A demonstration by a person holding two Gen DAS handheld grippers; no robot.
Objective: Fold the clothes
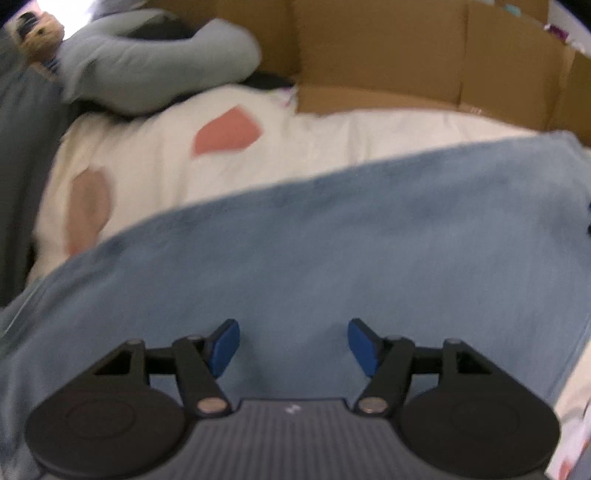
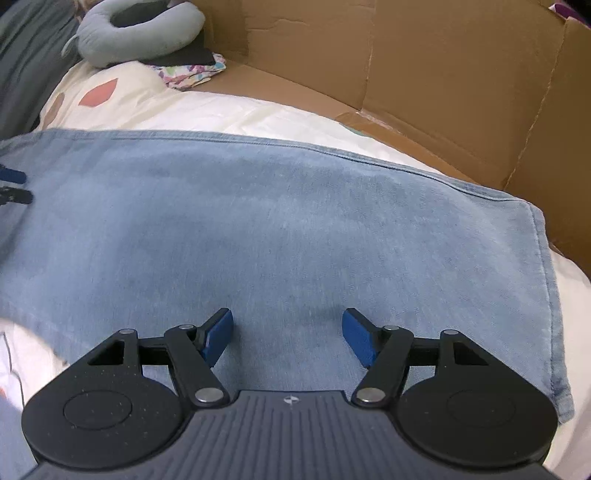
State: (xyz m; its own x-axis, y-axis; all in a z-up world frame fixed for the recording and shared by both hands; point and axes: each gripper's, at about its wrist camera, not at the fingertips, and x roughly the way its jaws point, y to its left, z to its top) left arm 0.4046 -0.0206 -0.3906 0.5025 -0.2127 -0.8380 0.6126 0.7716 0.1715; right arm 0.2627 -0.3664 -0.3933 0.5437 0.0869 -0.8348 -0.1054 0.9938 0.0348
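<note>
A white quilt (image 2: pixel 258 114) with coloured patches covers the bed, cardboard (image 2: pixel 424 66) behind it. The jeans (image 2: pixel 280 229) lie flat across the quilt. Both the left gripper (image 1: pixel 293 347) and the right gripper (image 2: pixel 288 338) hover over the denim, fingers apart and empty. Only the right view shows the hem seam, a patterned cloth (image 2: pixel 192 72) and the left fingertips (image 2: pixel 13 184); the left view is blurred, with a toy (image 1: pixel 38 33) beyond the grey pillow (image 1: pixel 155 70).

one denim garment (image 2: pixel 280 229), one neck pillow (image 2: pixel 140 29)

No text, label, brand name or number can be read anywhere in either wrist view.
</note>
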